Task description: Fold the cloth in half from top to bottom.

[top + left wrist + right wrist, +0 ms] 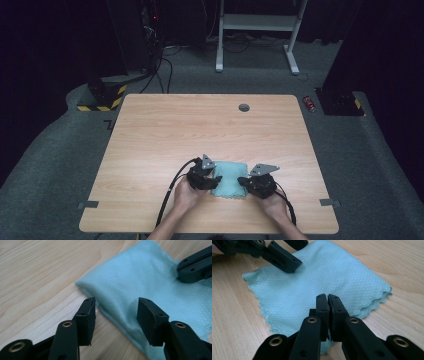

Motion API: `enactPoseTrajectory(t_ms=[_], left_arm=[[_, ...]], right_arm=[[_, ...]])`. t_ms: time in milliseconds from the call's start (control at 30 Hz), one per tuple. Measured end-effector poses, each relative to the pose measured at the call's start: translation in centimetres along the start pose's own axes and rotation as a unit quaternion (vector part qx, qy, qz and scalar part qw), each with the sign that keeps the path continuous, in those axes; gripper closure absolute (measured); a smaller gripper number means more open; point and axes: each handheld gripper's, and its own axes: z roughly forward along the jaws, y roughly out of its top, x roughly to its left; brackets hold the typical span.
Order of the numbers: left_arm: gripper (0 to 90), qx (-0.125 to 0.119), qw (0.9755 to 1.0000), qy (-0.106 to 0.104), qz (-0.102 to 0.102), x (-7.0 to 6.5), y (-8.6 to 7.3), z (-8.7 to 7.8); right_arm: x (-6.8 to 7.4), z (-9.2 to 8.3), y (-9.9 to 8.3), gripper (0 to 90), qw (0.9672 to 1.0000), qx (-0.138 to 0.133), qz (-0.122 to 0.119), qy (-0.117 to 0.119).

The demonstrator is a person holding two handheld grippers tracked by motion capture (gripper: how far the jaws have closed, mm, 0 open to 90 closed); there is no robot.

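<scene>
A folded light-blue microfibre cloth point(229, 180) is lying flat near the person's edge of the wooden surface point(200, 130), between the two tools. It is looking thin, soft and limp, so it is likely to sag and unfold when lifted; its woven texture should be giving the pads good friction, and nothing about it seems fragile. The scalloped hem edges and corners are probably the best places to take hold, pinching all layers together so the fold stays intact. The left tool point(116, 310) is standing spread, its jaws straddling the rounded folded edge of the cloth without pressing on it, one jaw over bare wood and the other over fabric. The right tool point(328, 301) is sitting with its jaws pressed together over the cloth's near edge; whether fabric is being caught between the pads I cannot tell. Both hands are reaching in from the bottom of the high view, forearms angling inward, each tool tilting low toward the cloth from opposite sides.
</scene>
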Motion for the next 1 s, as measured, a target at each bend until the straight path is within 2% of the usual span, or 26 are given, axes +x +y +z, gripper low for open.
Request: enactPoseTrajectory(t_ms=[67,200,267,333,400,467,500,533,567,633,667,767,867,933,1000], left_arm=[[49.5,0.0,1.0,0.008,-0.001,0.3,-0.3,-0.5],[48.3,-0.024,0.9995,0.0,-0.018,1.0,-0.1,-1.5],[48.2,-0.034,0.9991,-0.002,-0.024,1.1,0.3,-1.5],[48.2,-0.031,0.9993,0.011,-0.019,1.0,1.0,-0.9],[48.5,-0.032,0.9988,0.022,-0.029,1.1,1.3,-0.1],[48.6,-0.023,0.9986,0.033,-0.034,1.3,1.2,0.6],[48.6,-0.011,0.9984,0.045,-0.033,1.5,1.1,1.0],[48.6,-0.004,0.9981,0.052,-0.033,1.7,1.0,1.1],[47.7,-0.005,0.998,0.047,-0.041,2.0,0.9,1.0],[48.2,-0.011,0.9971,0.061,-0.045,2.2,0.9,0.7],[49.1,-0.013,0.9969,0.064,-0.043,2.3,1.0,0.6],[48.8,-0.033,0.9971,0.044,-0.051,2.2,1.1,0.1],[48.7,-0.049,0.9975,0.023,-0.045,1.6,1.4,0.2],[48.5,-0.047,0.998,0.012,-0.04,1.2,1.4,0.7],[48.4,-0.034,0.9989,0.01,-0.032,1.1,1.3,1.3]], right_arm=[[-0.2,-0.1,-0.1,86.0,1.0,0.002,0.003,0.001],[-0.4,-0.4,0.0,85.4,1.0,-0.005,0.006,0.0],[-0.6,-0.5,0.3,85.5,0.9998,-0.012,0.012,-0.007],[-0.9,-0.5,0.8,85.6,0.9996,-0.02,0.018,-0.01],[-1.1,-0.2,1.3,85.7,0.9993,-0.025,0.025,-0.014],[-1.3,0.5,1.6,85.9,0.9992,-0.017,0.03,-0.018],[-1.4,0.8,1.6,86.0,0.9993,-0.013,0.031,-0.02],[-1.7,1.2,1.6,86.2,0.9992,-0.003,0.031,-0.024],[-1.8,1.4,1.5,86.7,0.9991,0.002,0.034,-0.026],[-2.3,1.3,1.3,86.6,0.9985,0.002,0.046,-0.027],[-2.5,1.1,1.3,86.1,0.9984,0.001,0.043,-0.035],[-2.7,0.7,1.6,85.1,0.9979,-0.007,0.047,-0.043],[-2.9,0.7,2.1,84.1,0.9974,-0.014,0.056,-0.045],[-3.0,1.1,2.5,83.5,0.9974,-0.017,0.056,-0.043],[-3.1,1.5,2.7,83.2,0.9972,-0.013,0.061,-0.041]])
